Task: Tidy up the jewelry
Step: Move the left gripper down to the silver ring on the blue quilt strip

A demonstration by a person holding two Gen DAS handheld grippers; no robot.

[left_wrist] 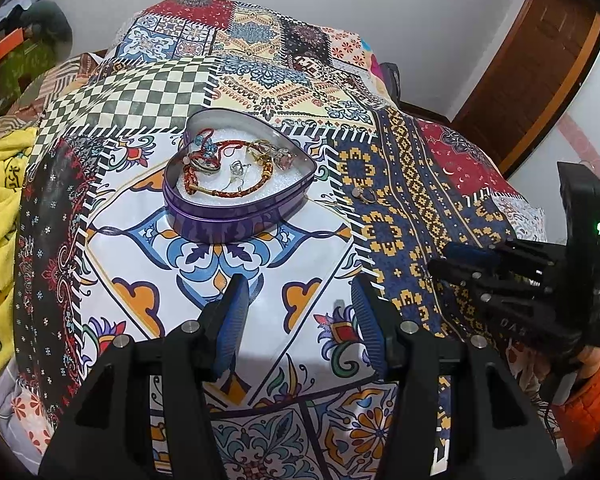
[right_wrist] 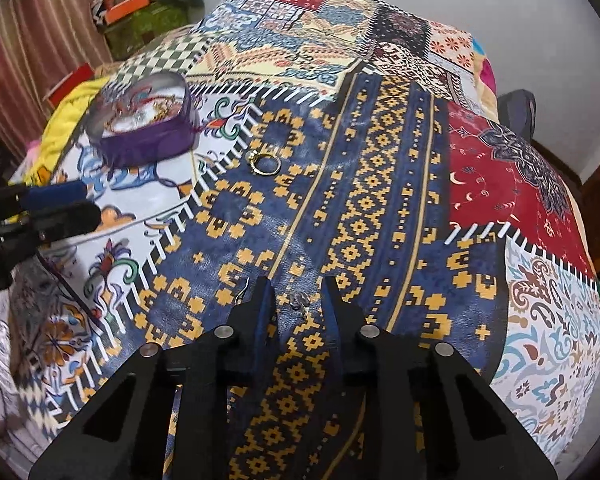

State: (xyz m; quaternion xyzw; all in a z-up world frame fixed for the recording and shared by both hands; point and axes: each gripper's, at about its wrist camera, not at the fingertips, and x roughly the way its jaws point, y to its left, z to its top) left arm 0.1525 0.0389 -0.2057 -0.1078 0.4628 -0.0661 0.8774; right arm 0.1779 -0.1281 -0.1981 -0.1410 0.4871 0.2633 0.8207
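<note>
A purple heart-shaped tin (left_wrist: 236, 216) stands on the patterned cloth and holds red bracelets, gold rings and a silver piece. It also shows in the right wrist view (right_wrist: 148, 140). A gold ring (right_wrist: 265, 163) lies on the blue-and-yellow patch; it shows in the left wrist view (left_wrist: 366, 195) to the right of the tin. A small silver earring (right_wrist: 299, 301) lies on the cloth between my right gripper's fingers. My right gripper (right_wrist: 296, 294) is open around it, low over the cloth. My left gripper (left_wrist: 298, 300) is open and empty, in front of the tin.
The patchwork cloth (left_wrist: 300, 88) covers a raised surface that drops off on all sides. A yellow blanket (left_wrist: 0, 200) lies at the left. A wooden door (left_wrist: 540, 60) stands at the back right. Boxes and clutter (right_wrist: 140, 4) sit at the far left.
</note>
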